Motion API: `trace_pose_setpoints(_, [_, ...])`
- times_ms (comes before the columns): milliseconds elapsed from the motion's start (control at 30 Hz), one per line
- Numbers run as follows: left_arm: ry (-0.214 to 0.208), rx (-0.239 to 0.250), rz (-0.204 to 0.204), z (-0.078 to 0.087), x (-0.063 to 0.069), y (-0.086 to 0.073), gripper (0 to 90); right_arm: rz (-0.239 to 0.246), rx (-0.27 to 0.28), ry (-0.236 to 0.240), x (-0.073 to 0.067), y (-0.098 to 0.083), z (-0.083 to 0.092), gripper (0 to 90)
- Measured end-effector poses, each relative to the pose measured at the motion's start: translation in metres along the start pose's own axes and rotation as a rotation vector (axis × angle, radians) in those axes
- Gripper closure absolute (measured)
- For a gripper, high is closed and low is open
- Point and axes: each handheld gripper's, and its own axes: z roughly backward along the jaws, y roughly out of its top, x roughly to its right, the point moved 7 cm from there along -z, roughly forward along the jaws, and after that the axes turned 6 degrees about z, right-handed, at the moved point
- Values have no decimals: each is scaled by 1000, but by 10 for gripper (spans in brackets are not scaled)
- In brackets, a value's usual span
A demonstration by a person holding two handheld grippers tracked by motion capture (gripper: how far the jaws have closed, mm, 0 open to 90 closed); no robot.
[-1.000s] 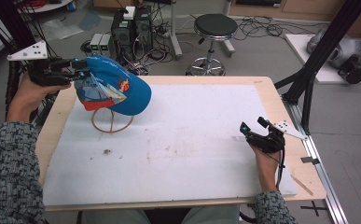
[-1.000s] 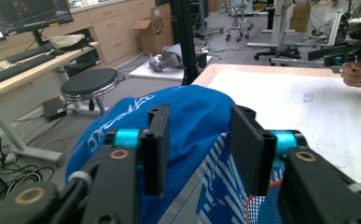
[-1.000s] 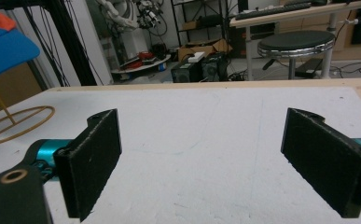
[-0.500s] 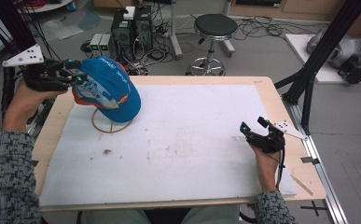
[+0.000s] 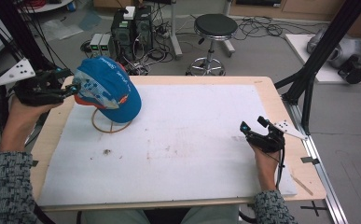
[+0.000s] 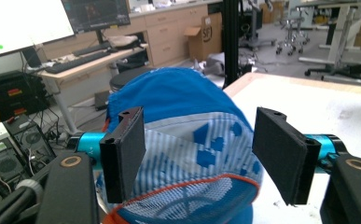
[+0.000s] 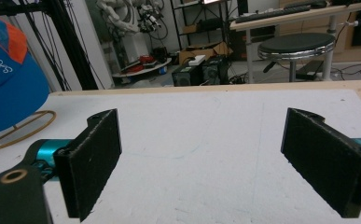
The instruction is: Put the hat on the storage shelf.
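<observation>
- Blue fabric baseball cap (image 5: 108, 95) with a white patterned panel and orange trim sits at the far left of the table, perched above a thin brass-coloured wire ring stand (image 5: 111, 126) whose base loop lies on the white foam mat (image 5: 183, 144)
- Left gripper (image 5: 71, 88) is held at the table's left edge, level with the cap, its tips right at the cap's left side
- In the left gripper view its 2 black padded jaws stand spread wide, one on each side of the cap (image 6: 187, 154), with the cap filling the gap beyond them; I cannot tell whether either pad touches the fabric
- Right gripper (image 5: 253, 128) rests low on the mat near the right edge, well apart from the cap
- In the right gripper view its 2 jaws are parted wide with nothing between them, and the cap (image 7: 8, 79) and ring stand (image 7: 19, 128) show far off at the left
- Pale wooden tabletop (image 5: 271, 93) frames the mat
</observation>
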Motion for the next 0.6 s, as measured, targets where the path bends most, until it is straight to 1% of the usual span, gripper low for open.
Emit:
trace_pose_setpoints(33, [7,8,2,2,3,-1,345,-2,2,0,0,0,0,114])
trace_pose_setpoints(167, [28,-6,-7,5,13,-8,329,-1,6,0,0,0,-1,114])
trace_pose_setpoints(267, [42,-3,-1,8,20,-13,315,-2,6,-2,1,0,-1,113])
trace_pose_setpoints(367, [68,-9,2,10,26,-18,291,0,8,-3,1,1,-1,113])
trace_pose_setpoints(433, [94,-12,0,11,29,-23,277,-3,7,-4,1,1,-1,113])
trace_pose_setpoints(600, [140,-7,20,14,36,-37,237,6,9,-4,-1,1,-1,113])
